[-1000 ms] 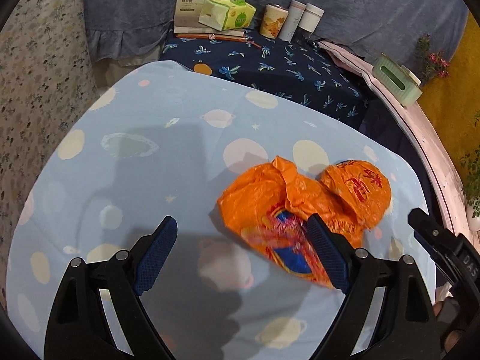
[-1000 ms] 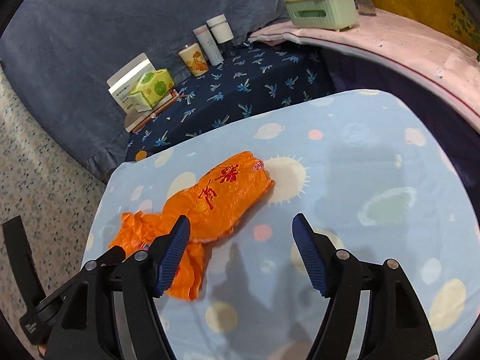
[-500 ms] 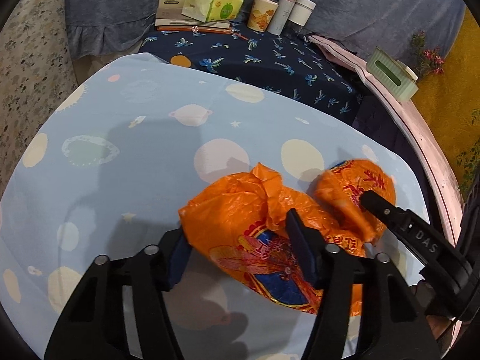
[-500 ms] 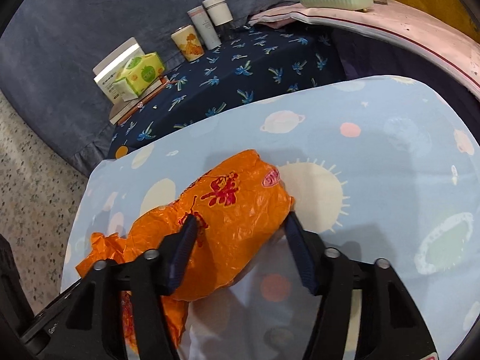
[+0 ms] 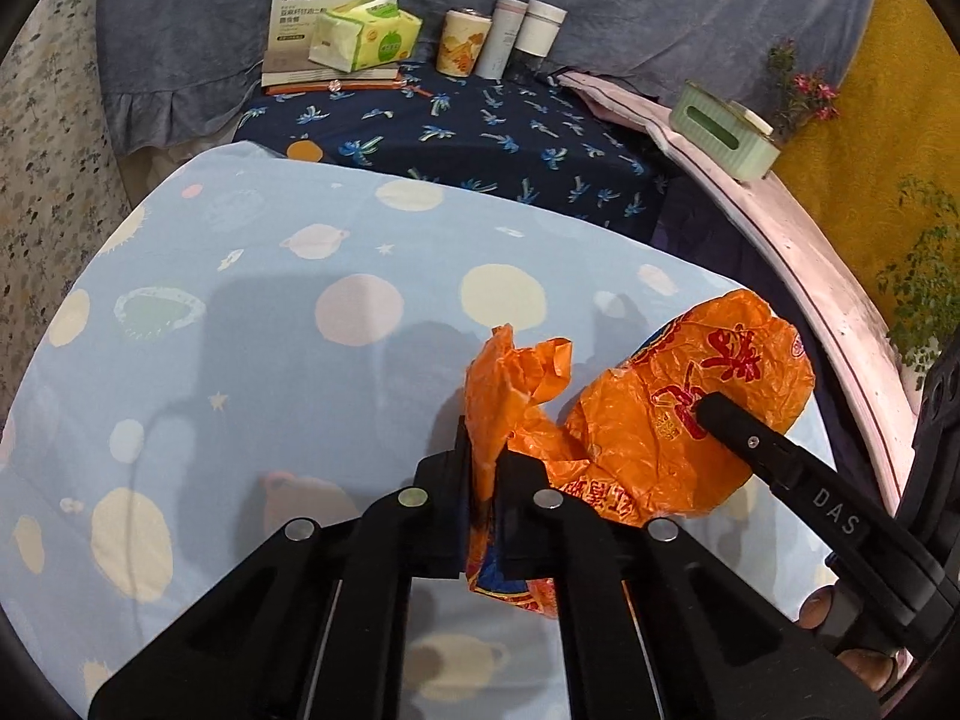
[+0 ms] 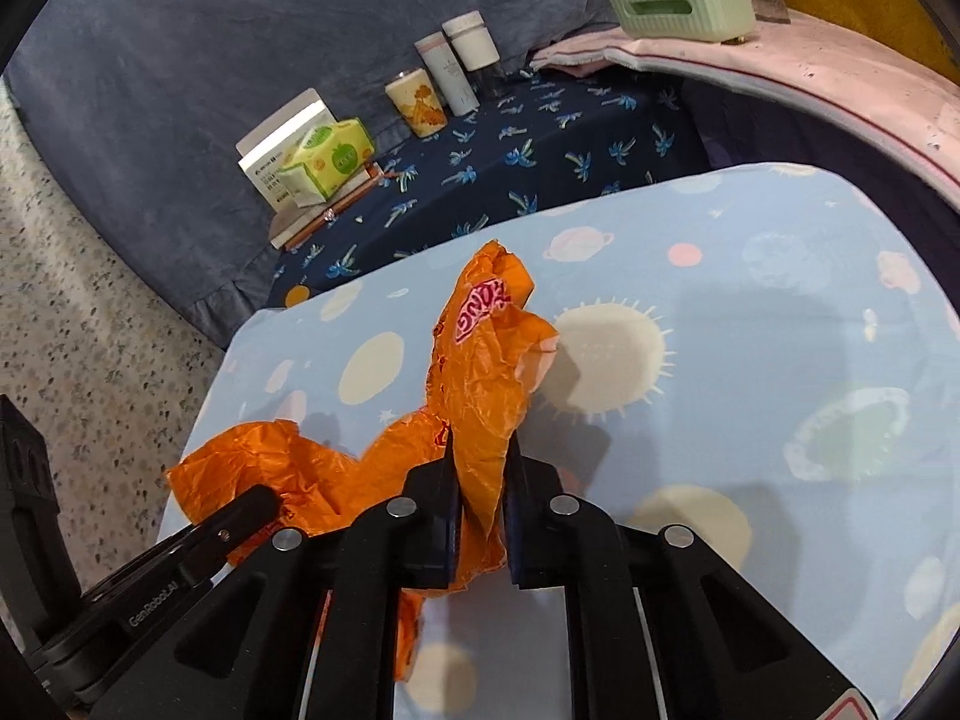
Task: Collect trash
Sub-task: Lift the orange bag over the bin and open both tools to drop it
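The orange plastic bag (image 5: 648,420) is the piece of trash in play, crumpled and stretched across the near part of the tabletop (image 5: 252,324), on its pale blue planet-print cloth. Both ends are taken. The left hand-held gripper (image 5: 483,468) is pressed together on a gathered fold at one end, the film squeezed flat between the pads. The right hand-held gripper (image 6: 480,474) is closing on the other end, a thick twist of bag (image 6: 480,372) already caught between its pads and standing up above them.

So the pick-up looks well begun: the bag is gripped at two points, though the middle sags toward the cloth and I can't say it's fully clear of it. What's left, by my reading, is lifting it away and dropping it somewhere, and no bin or trash container shows in either view.

As for containers, a green tissue box (image 5: 723,138) sits on the pink ledge, contents unseen. Further back on the dark palm-print cloth stand a printed cup (image 5: 461,50) and two capped bottles (image 5: 522,39), beside a tissue pack (image 5: 366,36) leaning on a white carton (image 5: 300,18).
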